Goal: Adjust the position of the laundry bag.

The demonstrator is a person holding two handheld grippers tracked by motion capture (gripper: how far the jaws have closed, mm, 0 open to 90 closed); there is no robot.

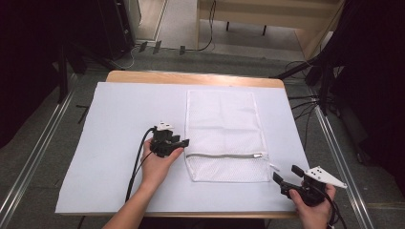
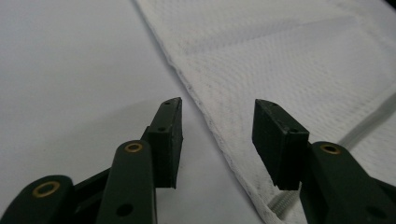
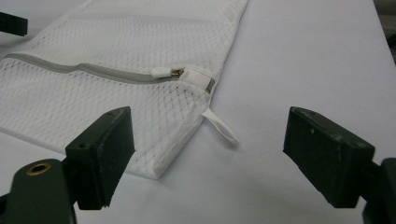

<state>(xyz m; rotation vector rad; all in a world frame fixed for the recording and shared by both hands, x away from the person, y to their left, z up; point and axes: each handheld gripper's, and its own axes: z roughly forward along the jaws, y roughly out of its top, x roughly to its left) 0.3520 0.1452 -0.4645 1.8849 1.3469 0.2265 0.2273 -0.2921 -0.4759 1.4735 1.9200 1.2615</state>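
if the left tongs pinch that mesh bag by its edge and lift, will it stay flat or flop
Probably flop: the mesh bag lies thin and flat like soft netting, so it would likely drape from the left tongs. It looks empty, so probably light. The zipper end may hang a little lower.

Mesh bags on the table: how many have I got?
1. The white mesh bag lies flat mid-table on the white sheet, its zipper near the front edge. Nothing appears hidden under it.

I see a white net bag [image 1: 223, 133] with a tiny diamond pattern and a grey zipper [image 1: 224, 155]. My two grippers [image 1: 184, 142] [image 1: 285, 174] are black. The table cover [image 1: 119, 143] looks very pale, maybe a light blue-white.
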